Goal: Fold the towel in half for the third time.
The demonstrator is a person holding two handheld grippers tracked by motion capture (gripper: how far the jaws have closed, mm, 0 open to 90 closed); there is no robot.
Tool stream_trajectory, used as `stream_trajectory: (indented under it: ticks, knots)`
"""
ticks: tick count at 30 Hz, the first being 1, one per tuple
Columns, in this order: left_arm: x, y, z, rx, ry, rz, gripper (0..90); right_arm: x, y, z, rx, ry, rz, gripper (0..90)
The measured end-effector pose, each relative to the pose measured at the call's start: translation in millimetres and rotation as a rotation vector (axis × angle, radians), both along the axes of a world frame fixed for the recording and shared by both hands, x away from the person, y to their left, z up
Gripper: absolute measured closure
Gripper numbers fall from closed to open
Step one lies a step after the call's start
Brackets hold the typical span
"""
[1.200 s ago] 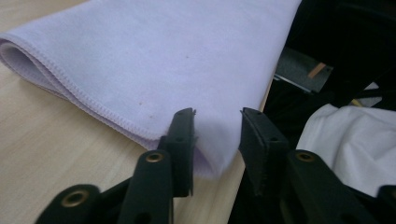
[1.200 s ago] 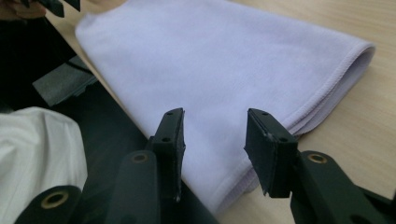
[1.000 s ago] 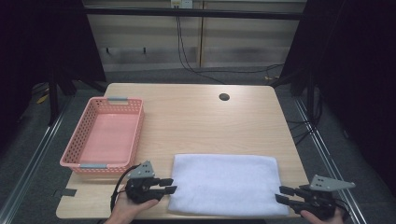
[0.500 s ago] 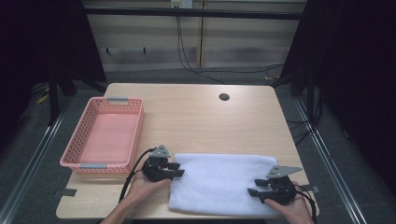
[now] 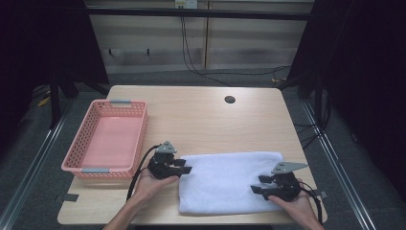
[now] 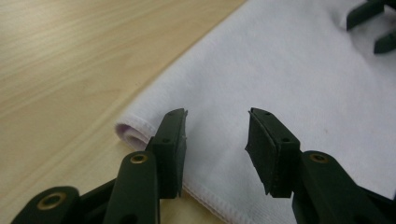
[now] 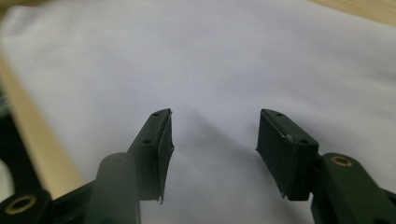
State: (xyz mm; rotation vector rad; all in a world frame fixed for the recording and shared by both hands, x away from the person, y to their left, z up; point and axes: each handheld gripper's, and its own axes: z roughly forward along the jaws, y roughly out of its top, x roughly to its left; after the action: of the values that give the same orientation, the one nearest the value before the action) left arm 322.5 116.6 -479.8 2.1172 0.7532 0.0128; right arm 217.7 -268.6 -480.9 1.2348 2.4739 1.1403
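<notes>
A white folded towel point(image 5: 225, 182) lies flat near the front edge of the wooden table point(image 5: 201, 120). My left gripper point(image 5: 186, 168) is at the towel's left edge. In the left gripper view its jaws have just been opening and stand apart over the towel's hemmed edge point(image 6: 140, 133), with no cloth pinched between them point(image 6: 215, 116). My right gripper point(image 5: 256, 185) hovers low over the towel's front right part. Its jaws have also just been opening and stand wide above the cloth point(image 7: 210, 60), gripping nothing point(image 7: 215, 114). The right gripper's fingertips point(image 6: 373, 28) show far off in the left gripper view.
An empty pink plastic basket point(image 5: 107, 139) stands at the table's left side, close to my left hand. A dark round hole point(image 5: 230, 99) sits in the far part of the tabletop. Dark floor and metal rails surround the table.
Both hands have moved inward from the towel's outer ends, the left to the right and the right to the left. Both pairs of jaws stand wider apart than before.
</notes>
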Motion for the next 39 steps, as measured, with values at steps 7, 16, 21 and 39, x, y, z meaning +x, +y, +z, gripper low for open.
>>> stream_trajectory:
  ticks: [7,16,21,39]
  knots:
    - [24.4,5.9,-1.1,0.01,-0.003,0.082,55.2,-6.1,89.6,4.1,0.064,0.027,0.234,39.2]
    - [29.6,11.5,-3.2,0.021,0.016,0.116,51.8,11.8,190.9,-4.8,0.014,0.029,0.417,27.7]
    - [32.1,14.0,4.6,0.02,0.003,0.132,49.9,10.4,207.1,-10.2,-0.052,-0.003,0.442,19.5]
    - [39.0,2.2,-11.0,0.074,0.067,0.13,44.7,8.0,198.8,-11.9,-0.126,-0.127,0.363,69.1]
